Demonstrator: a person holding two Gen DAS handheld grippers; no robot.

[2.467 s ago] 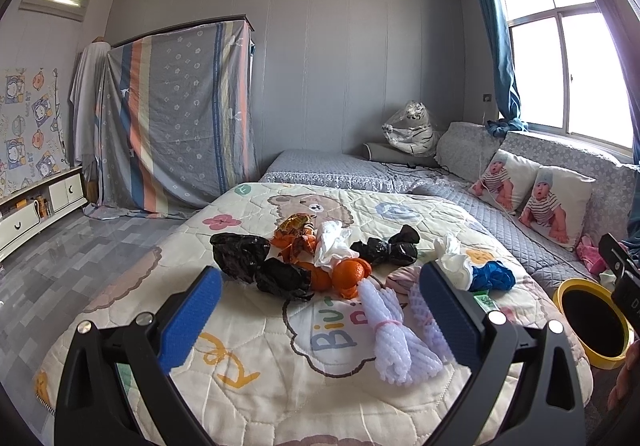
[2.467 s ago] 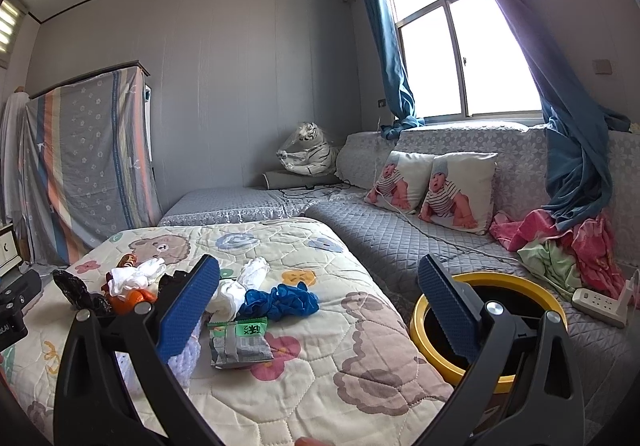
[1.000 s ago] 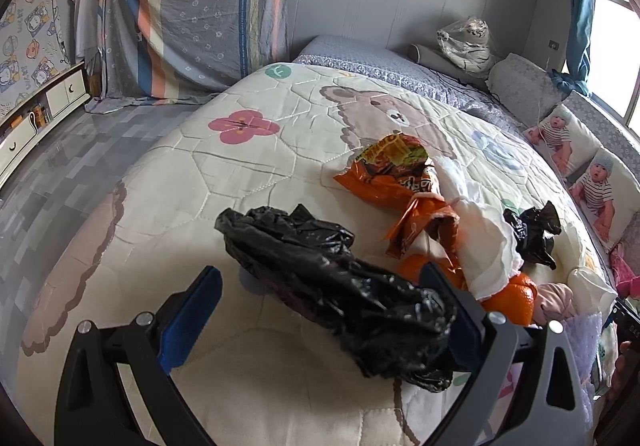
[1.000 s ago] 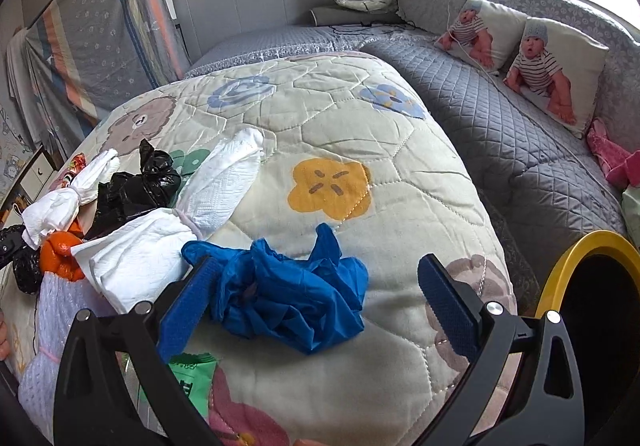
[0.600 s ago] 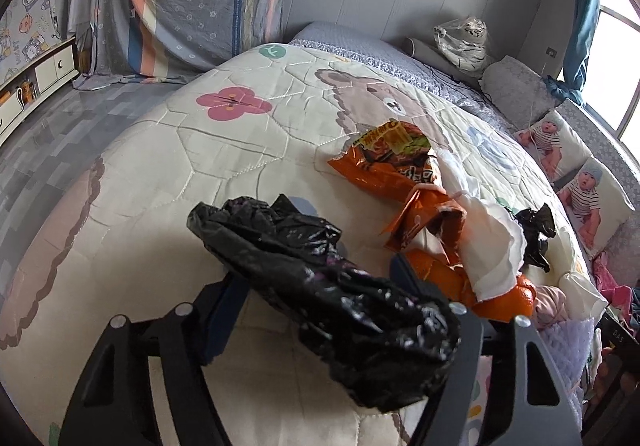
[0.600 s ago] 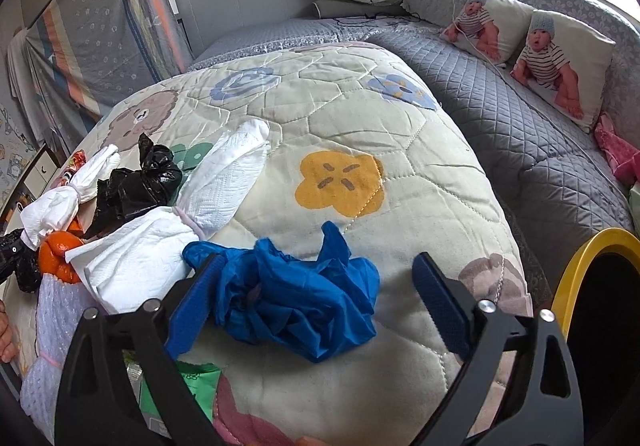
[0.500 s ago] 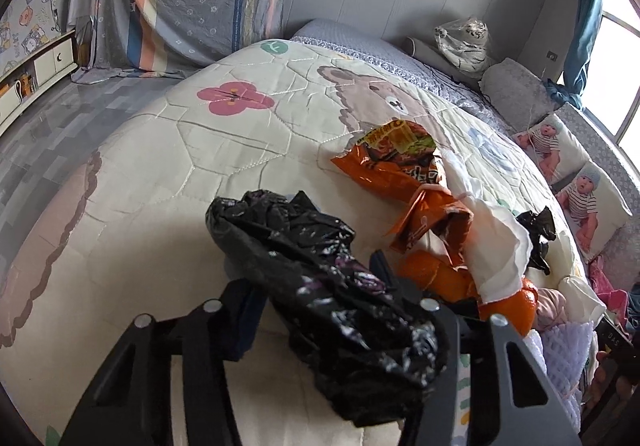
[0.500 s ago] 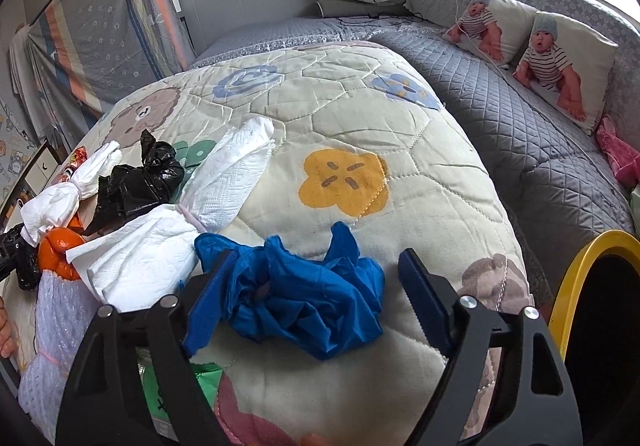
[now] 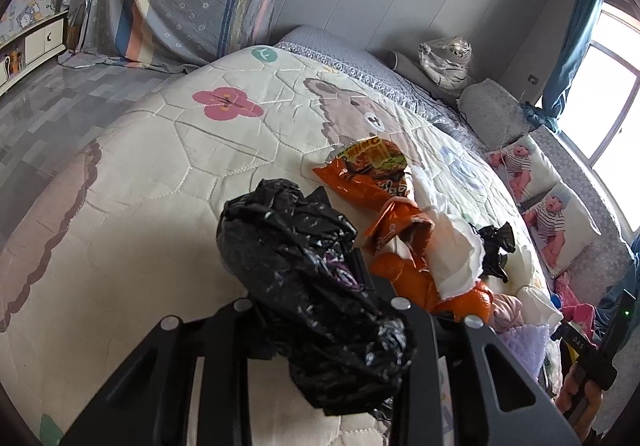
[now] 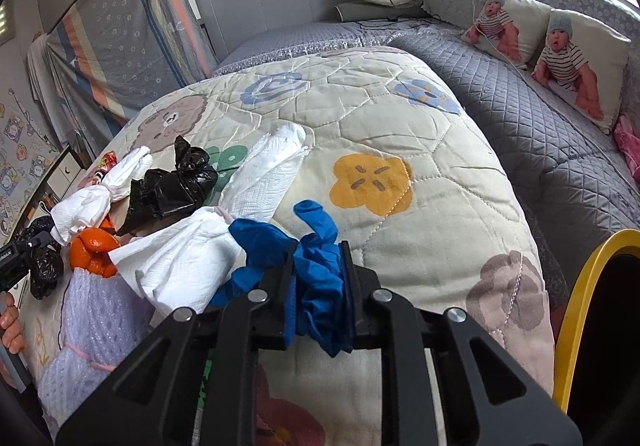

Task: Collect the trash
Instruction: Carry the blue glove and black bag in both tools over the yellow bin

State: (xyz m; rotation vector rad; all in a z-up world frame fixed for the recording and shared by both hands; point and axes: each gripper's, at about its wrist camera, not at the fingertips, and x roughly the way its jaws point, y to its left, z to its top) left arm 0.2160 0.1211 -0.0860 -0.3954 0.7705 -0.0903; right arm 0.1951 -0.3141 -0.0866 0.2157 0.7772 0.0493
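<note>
Both grippers have just been closing their jaws. Left gripper [image 9: 320, 286] clamps a black bag [image 9: 312, 286] over the bed [image 9: 160, 165], beside an orange wrapper [image 9: 372, 173]. Right gripper [image 10: 318, 286] pinches a blue glove [image 10: 316, 278] near the yellow bin [image 10: 580, 310].

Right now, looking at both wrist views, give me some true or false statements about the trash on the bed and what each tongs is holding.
1. The right tongs grip a blue glove. True.
2. The left tongs are open over bare quilt. False: they have just been closing on a black bag, now between them.
3. The yellow-rimmed bin is at the right edge of the right wrist view. True.
4. The snack wrapper is green. False: it is orange.
</note>
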